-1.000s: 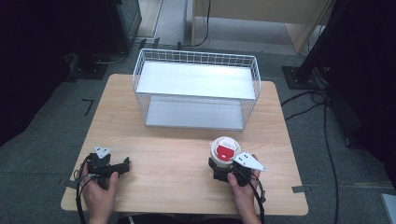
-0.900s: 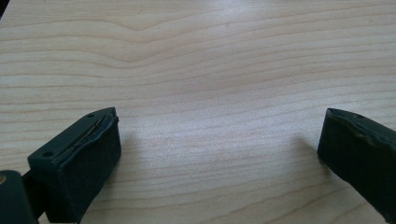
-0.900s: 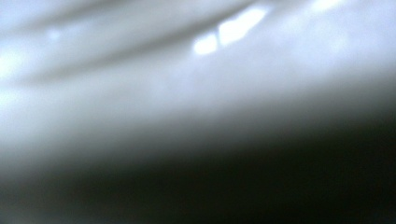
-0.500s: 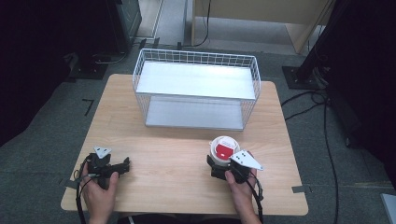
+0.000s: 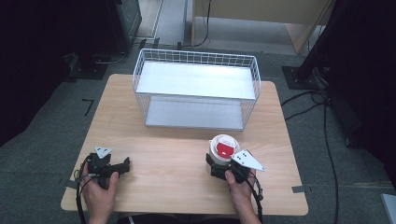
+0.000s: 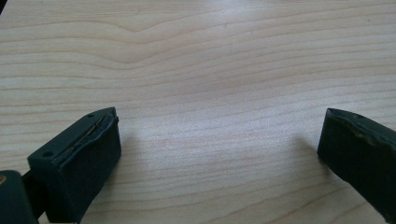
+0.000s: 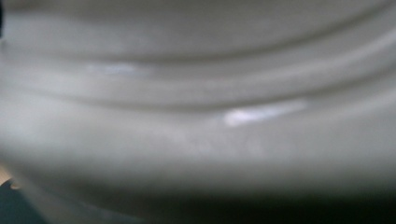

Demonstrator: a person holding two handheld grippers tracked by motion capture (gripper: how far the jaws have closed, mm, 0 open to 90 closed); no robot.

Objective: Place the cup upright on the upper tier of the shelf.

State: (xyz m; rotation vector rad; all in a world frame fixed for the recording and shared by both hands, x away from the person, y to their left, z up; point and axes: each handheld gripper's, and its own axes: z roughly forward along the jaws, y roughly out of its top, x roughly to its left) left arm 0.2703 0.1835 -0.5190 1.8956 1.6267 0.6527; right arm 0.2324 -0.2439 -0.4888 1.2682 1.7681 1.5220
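While the white red-labelled tub (image 5: 223,149) is standing near the bench's (image 5: 177,140) front-right edge, right gripper (image 5: 218,167) is pressing against its near side, grip unreadable; left gripper (image 5: 122,166) is idling wide apart, front-left.

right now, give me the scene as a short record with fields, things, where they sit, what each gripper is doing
surface: wooden table
basket: white wire basket, far middle of the table, nothing seen inside
container: white container with a red label on top, near right, in front of the basket
left gripper: near left, jaws wide apart over bare wood, holding nothing
right gripper: at the container's base; its own view is a blurred white wall very close; grip cannot be told
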